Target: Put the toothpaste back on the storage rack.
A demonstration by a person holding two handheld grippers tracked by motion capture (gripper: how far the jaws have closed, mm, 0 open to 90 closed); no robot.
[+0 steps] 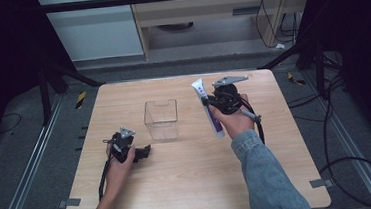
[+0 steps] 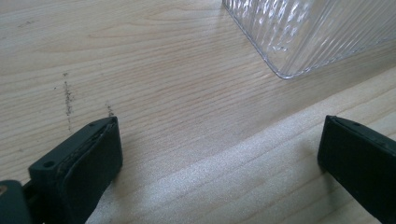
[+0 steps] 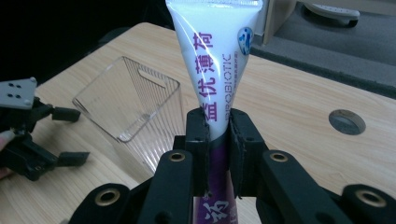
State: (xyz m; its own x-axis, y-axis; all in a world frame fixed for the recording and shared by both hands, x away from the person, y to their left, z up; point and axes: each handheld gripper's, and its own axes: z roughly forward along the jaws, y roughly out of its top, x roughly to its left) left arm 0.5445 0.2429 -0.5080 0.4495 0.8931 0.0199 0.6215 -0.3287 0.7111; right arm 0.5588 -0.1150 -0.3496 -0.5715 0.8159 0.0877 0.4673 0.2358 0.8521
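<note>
A white and purple toothpaste tube (image 1: 208, 107) (image 3: 215, 60) is clamped in my right gripper (image 1: 209, 102) (image 3: 218, 135), held above the table to the right of the box, its flat white end up and its purple end down. The jaws press on both sides of the tube's middle. A clear ribbed plastic box (image 1: 161, 119) (image 2: 303, 32) (image 3: 135, 102) stands open-topped at the middle of the wooden table (image 1: 194, 179). My left gripper (image 1: 144, 152) (image 2: 219, 163) rests low on the table left of the box, its jaws wide apart with bare wood between them.
The table's far edge (image 1: 186, 77) meets a grey floor with cables (image 1: 349, 167) at the right. A round metal insert (image 3: 346, 121) sits in the tabletop beyond the tube. Dark stand legs (image 1: 70, 73) flank the far corners.
</note>
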